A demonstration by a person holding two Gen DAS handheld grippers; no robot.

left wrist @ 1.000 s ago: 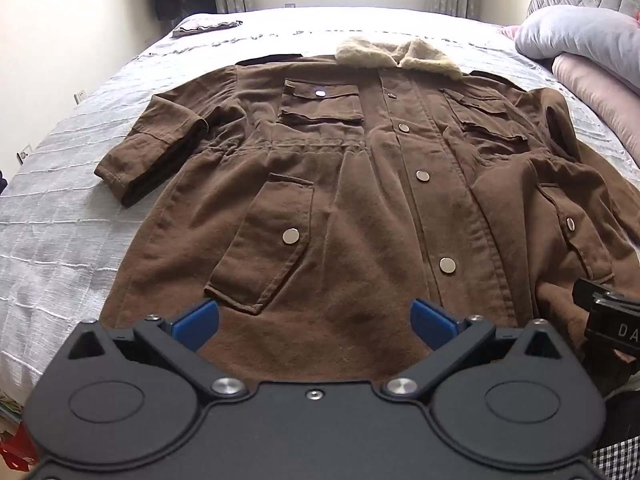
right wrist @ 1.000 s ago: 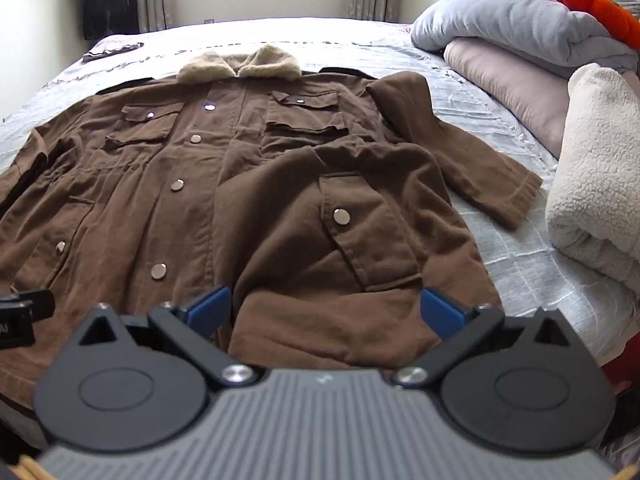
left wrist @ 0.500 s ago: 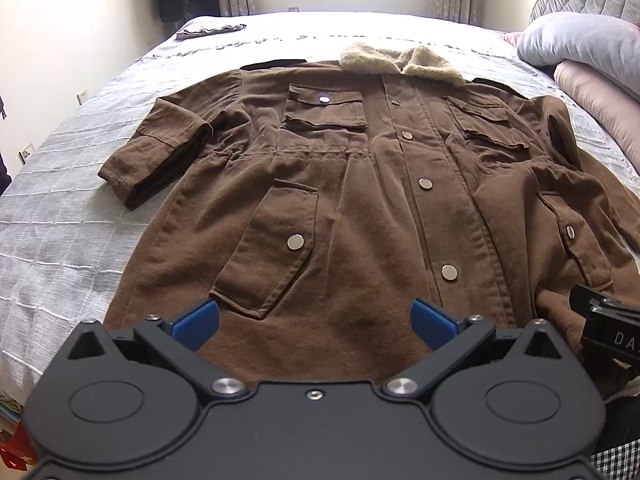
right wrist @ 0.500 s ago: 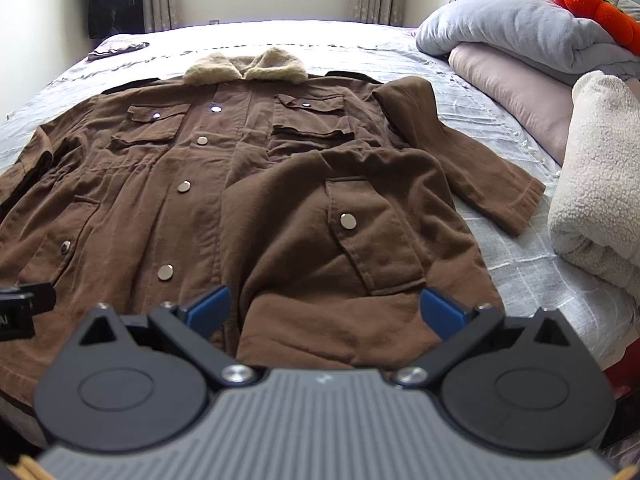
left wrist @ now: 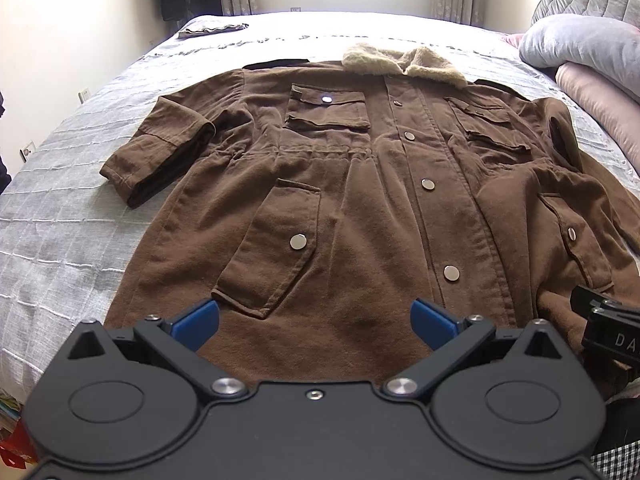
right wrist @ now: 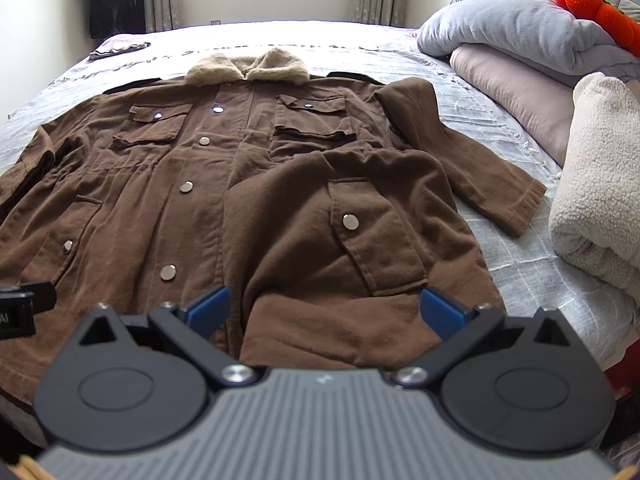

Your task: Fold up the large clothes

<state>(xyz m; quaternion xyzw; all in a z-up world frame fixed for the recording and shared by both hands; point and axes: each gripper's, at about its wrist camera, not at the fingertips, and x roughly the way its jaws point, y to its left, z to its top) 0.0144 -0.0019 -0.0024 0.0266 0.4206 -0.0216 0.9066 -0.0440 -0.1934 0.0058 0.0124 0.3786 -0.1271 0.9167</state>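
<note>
A long brown coat point(left wrist: 360, 200) point(right wrist: 248, 184) with a cream fleece collar point(left wrist: 404, 64) lies front-up on the bed, hem toward me, snap buttons done up. Its left sleeve point(left wrist: 160, 156) is bent with the cuff beside the body; the right sleeve point(right wrist: 472, 156) stretches out to the side. The lower right front panel point(right wrist: 352, 240) is rumpled and raised. My left gripper point(left wrist: 314, 322) hovers open above the hem's left half. Over the right half of the hem my right gripper point(right wrist: 324, 308) is open too, empty. Each gripper's edge shows in the other's view.
The bed point(left wrist: 68, 216) has a grey quilted cover. Pillows and a grey duvet point(right wrist: 520, 36) pile up at the right, with a rolled cream fleece blanket point(right wrist: 600, 184) near the right sleeve. A small dark folded item point(left wrist: 212, 30) lies at the bed's far left corner.
Both views have drawn slightly back and up from the coat, so it sits a little lower in frame. The coat has not moved and both grippers stay open.
</note>
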